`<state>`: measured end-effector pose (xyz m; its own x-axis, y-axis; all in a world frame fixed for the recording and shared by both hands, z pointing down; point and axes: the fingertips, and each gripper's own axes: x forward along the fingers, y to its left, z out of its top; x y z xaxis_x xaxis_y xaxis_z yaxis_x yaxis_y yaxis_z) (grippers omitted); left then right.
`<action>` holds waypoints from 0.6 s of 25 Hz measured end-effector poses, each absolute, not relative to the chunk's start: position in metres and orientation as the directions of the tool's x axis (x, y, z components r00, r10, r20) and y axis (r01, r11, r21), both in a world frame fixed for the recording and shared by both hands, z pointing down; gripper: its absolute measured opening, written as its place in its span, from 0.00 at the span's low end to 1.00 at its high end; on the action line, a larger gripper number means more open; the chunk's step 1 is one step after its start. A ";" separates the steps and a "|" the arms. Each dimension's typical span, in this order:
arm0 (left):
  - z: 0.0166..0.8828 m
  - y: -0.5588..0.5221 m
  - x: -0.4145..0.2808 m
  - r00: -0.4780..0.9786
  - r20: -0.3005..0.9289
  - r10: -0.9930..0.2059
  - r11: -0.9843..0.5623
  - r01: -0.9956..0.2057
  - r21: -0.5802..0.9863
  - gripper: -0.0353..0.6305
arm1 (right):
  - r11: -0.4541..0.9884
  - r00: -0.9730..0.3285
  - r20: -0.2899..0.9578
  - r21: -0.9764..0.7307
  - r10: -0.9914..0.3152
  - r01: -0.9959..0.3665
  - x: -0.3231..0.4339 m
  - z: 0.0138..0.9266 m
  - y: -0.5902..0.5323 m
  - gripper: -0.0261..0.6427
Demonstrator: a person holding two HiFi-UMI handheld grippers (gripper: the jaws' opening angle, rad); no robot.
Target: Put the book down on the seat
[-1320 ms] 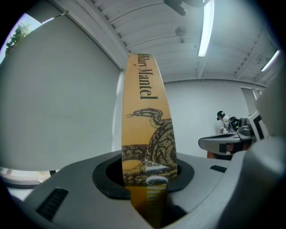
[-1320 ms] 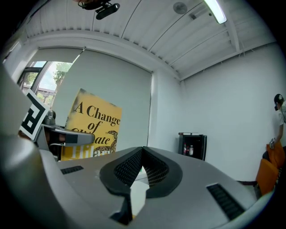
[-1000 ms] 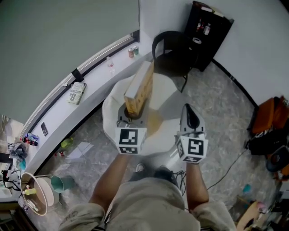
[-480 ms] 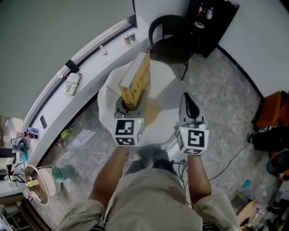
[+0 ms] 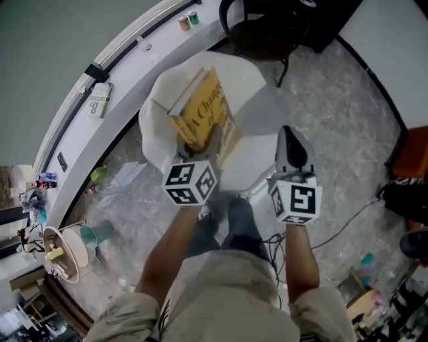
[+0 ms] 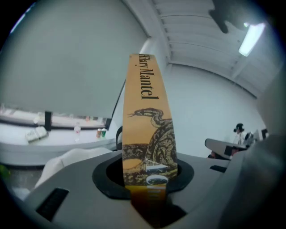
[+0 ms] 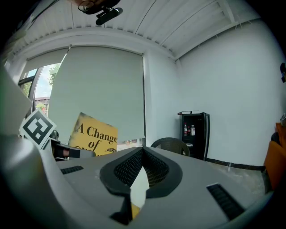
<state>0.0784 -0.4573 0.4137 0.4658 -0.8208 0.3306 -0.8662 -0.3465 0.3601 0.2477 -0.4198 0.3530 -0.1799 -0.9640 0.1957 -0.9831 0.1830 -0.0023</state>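
Head view: left gripper (image 5: pixel 189 159) clamps the yellow hardback book (image 5: pixel 204 113), whose long axis runs away from the jaws, tilted over the white padded seat (image 5: pixel 257 100); right gripper (image 5: pixel 289 143), closed and empty, waits beside.

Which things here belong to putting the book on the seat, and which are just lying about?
Job: book, clamped in the left hand-held gripper; white seat.
Lying about: black chair; two cans on the ledge; paper on the floor; green cup.
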 end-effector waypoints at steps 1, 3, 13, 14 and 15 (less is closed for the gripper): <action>0.426 -0.459 0.080 0.469 0.339 -0.815 -0.314 -0.851 0.421 0.29 | 0.183 -0.180 0.208 -0.005 -0.961 -0.983 0.250 0.361 -0.421 0.04; 0.449 -0.463 0.084 0.470 0.348 -0.811 -0.253 -0.818 0.517 0.29 | 0.187 -0.184 0.230 -0.007 -0.956 -0.982 0.255 0.378 -0.425 0.04; 0.572 -0.489 0.102 0.452 0.333 -0.827 -0.046 -0.646 0.762 0.29 | 0.215 -0.213 0.331 -0.032 -0.919 -0.976 0.272 0.486 -0.445 0.04; 0.584 -0.491 0.102 0.454 0.325 -0.830 -0.034 -0.622 0.782 0.29 | 0.214 -0.216 0.337 -0.041 -0.917 -0.976 0.272 0.498 -0.448 0.04; 0.596 -0.493 0.103 0.457 0.316 -0.832 -0.025 -0.600 0.800 0.29 | 0.215 -0.218 0.342 -0.048 -0.914 -0.975 0.271 0.509 -0.451 0.04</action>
